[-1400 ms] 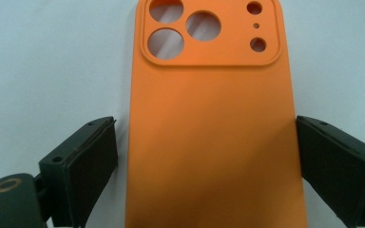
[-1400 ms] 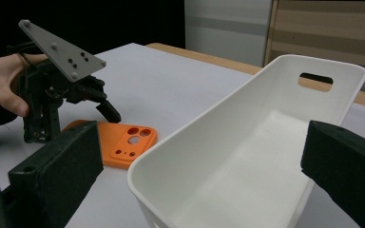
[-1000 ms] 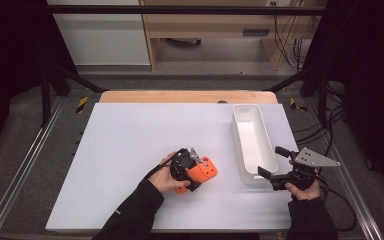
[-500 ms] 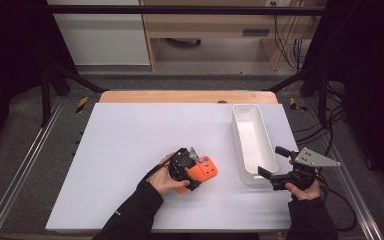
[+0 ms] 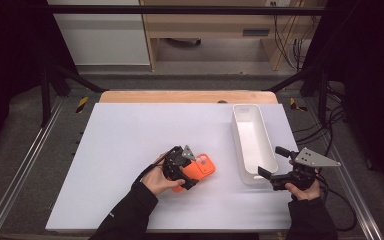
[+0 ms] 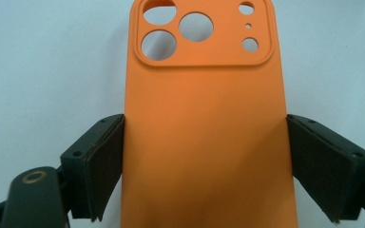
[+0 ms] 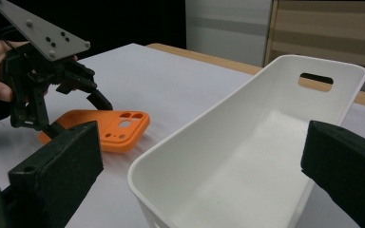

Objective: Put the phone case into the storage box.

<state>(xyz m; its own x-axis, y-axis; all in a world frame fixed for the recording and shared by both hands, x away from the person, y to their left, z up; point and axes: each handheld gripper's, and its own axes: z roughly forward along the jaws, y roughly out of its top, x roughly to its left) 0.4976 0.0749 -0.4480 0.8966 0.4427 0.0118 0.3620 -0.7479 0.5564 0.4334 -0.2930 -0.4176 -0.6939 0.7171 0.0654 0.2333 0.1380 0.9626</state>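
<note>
A white table (image 5: 130, 130) fills the scene, with wide bare room across its left and far parts. Near the middle of its near half lies an orange phone case (image 5: 200, 169), flat, camera cut-outs facing right. The left gripper (image 5: 180, 167) is over its left end; the fingers (image 6: 95, 164) stand wide, one along each long edge, just beside or barely touching it. Well to the right stands a white bin (image 5: 252, 142), its near end between the right gripper (image 5: 275, 167) fingers (image 7: 57, 175), which are spread wide.
</note>
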